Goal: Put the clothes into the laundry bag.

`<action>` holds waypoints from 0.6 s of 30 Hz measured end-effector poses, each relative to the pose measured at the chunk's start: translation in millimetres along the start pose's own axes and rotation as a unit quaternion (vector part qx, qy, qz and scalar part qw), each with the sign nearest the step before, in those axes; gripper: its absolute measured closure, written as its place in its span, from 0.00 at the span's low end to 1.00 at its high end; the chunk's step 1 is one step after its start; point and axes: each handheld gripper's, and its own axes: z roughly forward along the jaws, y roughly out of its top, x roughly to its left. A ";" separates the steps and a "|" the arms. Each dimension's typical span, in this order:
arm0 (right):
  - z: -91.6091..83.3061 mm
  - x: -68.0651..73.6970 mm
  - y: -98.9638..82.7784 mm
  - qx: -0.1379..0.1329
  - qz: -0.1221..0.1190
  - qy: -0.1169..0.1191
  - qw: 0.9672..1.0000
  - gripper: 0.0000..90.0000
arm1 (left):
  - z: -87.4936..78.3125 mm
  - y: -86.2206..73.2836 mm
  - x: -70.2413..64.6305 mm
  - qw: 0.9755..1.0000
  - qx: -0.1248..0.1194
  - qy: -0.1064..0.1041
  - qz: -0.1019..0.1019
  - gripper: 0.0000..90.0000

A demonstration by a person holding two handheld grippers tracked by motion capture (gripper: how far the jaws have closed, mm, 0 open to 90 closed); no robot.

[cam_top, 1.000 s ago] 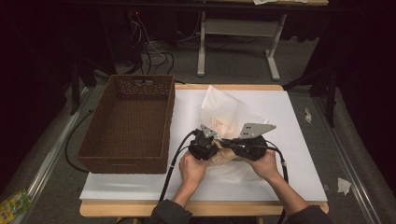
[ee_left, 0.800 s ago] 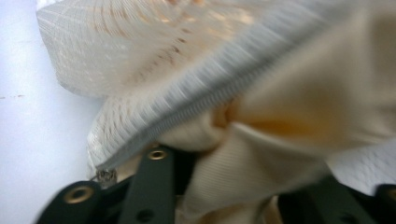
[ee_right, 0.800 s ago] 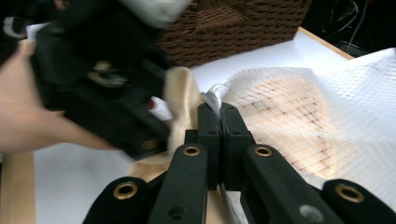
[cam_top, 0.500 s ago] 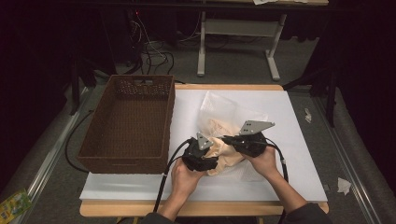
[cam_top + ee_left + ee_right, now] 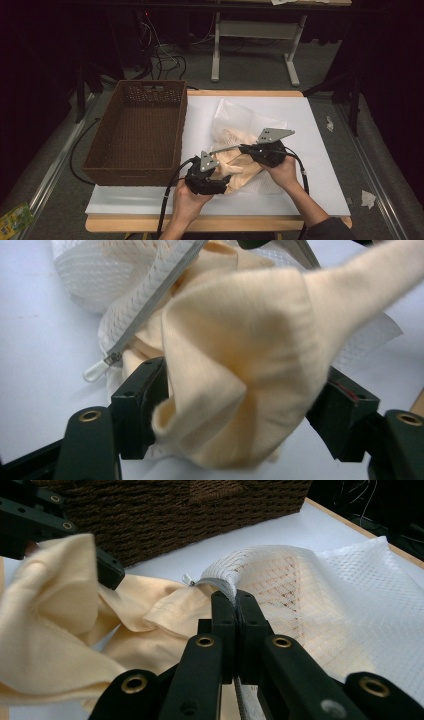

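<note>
Here, near the table's front edge: soft, light cream garment bunched between the left gripper's just-widened jaws; right gripper clamped on mesh bag's zipper hem. Best pinched at thick folds.

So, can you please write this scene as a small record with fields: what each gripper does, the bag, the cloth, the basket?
work in hand: cream cloth and a white mesh bag
right gripper: shut on the zipper edge of the mesh bag, holding it up
left gripper: jaws have just been opening; the cream cloth bunches between them, pads not pressing on it
cream cloth: partly inside the bag, partly out at its open mouth
zipper pull: hangs loose
wicker basket: brown, left of the bag, nothing seen inside
table: white top
</note>
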 end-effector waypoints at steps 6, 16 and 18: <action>2.6 1.1 0.3 0.000 -0.003 0.003 1.000 1.00 | 25.3 1.0 3.0 1.000 0.026 -0.015 -0.002 0.38; 0.6 -0.4 -1.9 0.001 0.000 0.007 1.000 1.00 | 82.7 7.6 9.9 0.997 0.078 -0.017 -0.013 0.66; 0.8 0.5 -1.6 0.001 -0.002 0.008 1.000 1.00 | 80.9 9.1 12.9 0.997 0.075 -0.024 -0.021 0.80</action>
